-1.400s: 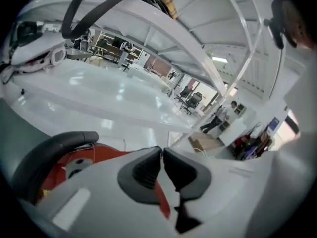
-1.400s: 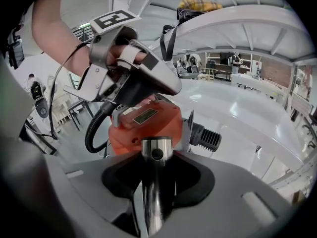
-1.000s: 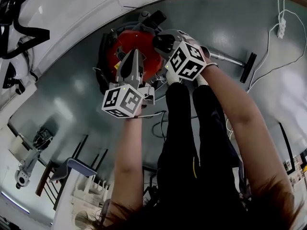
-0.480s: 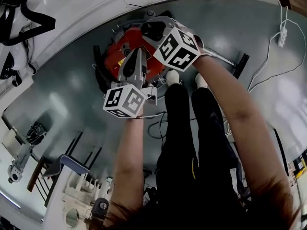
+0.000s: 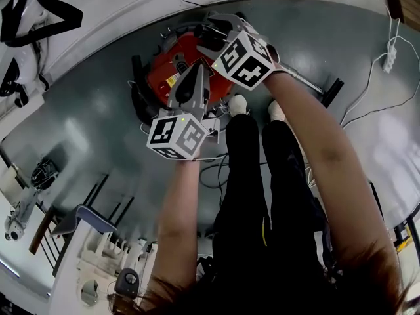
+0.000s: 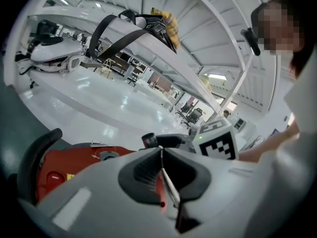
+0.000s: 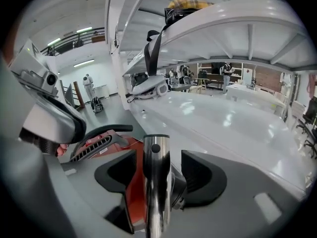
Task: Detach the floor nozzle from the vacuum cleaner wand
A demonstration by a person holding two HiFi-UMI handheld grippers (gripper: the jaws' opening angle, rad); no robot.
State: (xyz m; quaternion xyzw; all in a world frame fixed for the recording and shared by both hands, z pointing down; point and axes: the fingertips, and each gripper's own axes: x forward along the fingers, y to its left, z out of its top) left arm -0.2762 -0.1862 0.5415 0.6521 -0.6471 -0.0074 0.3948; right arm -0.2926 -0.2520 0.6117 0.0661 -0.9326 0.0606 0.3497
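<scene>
Red canister [image 5: 161, 67]: vacuum body on the grey floor [image 5: 98, 130], upper left of centre. It has a black carry handle [image 6: 34, 157]. It is the only container in view; it is closed and its contents are hidden.
Left gripper [image 6: 161, 155]: held over the canister's top with its jaws together. A thin pale edge runs along the seam, and it cannot be told whether anything is pinched there.
Right gripper [image 7: 158, 155]: its jaws have just been opening and stand wide. The open end of the wand [image 7: 156, 182] rises between them, with the pads off it and a gap showing on its right side.
Wand [image 5: 303, 81]: a chrome tube with a dark button hole near the free end. In the head view it slants from the right hand down to the right across the floor.
Floor nozzle [image 5: 332, 92]: a dark crossbar at the wand's far end, on the floor to the right of the person's white shoes [image 5: 237, 104]. It is well apart from both grippers. It appears to be still fitted, but the joint is too small to read.
Handling, wand: judged stiff and light, smooth enough to slip in the pads, and long enough to lever hard if held at the free end.
Handling, nozzle: judged rigid plastic of moderate weight, with a neck that probably swivels.
Where to hold: one gripper on the tube just beside the joint, the other on the nozzle's neck. Pull straight along the tube and expect a catch or a tight friction fit.
</scene>
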